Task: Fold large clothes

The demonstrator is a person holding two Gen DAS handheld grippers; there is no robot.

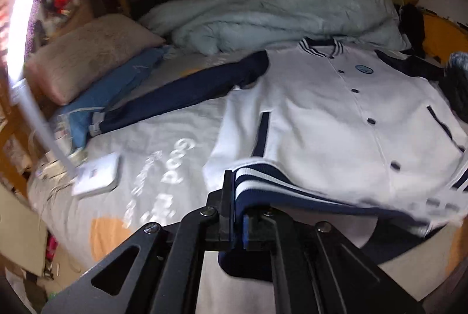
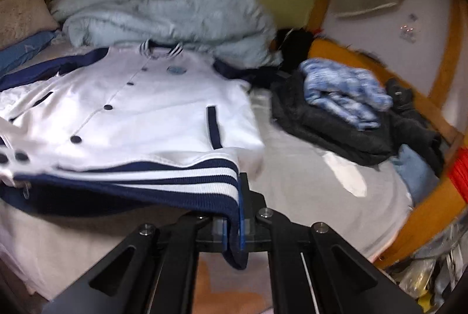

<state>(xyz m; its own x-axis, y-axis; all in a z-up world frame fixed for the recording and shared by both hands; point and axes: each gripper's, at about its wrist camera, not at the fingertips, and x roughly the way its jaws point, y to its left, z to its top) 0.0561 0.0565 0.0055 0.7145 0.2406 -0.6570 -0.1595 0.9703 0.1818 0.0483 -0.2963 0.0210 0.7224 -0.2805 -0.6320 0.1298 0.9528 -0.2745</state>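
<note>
On the bed (image 1: pixel 163 138), my jacket (image 1: pixel 336 115) lies face up, its hem (image 1: pixel 278 185) pinched tight at each corner by my left gripper (image 1: pixel 238 214) and right gripper (image 2: pixel 234 222). That ribbing's thick, so it could slip out mid-fold, or the sleeve (image 1: pixel 187 94) drags crooked.

1. Both views are strongly fisheye: straight lines bow, and black vignette fills the corners.
2. In the left wrist view a blown-out window (image 1: pixel 25 21) at 10 o'clock glares white and smears into streaks.
3. The white jacket (image 1: pixel 336 115) is bright yet keeps its detail; its hem blurs towards 4 o'clock.
4. In the right wrist view motion blur softens the clothes pile (image 2: pixel 345 103) at 3 o'clock.
5. Daylight patches lie on the bedsheet (image 2: pixel 307 185); the gripper frames are dark.
</note>
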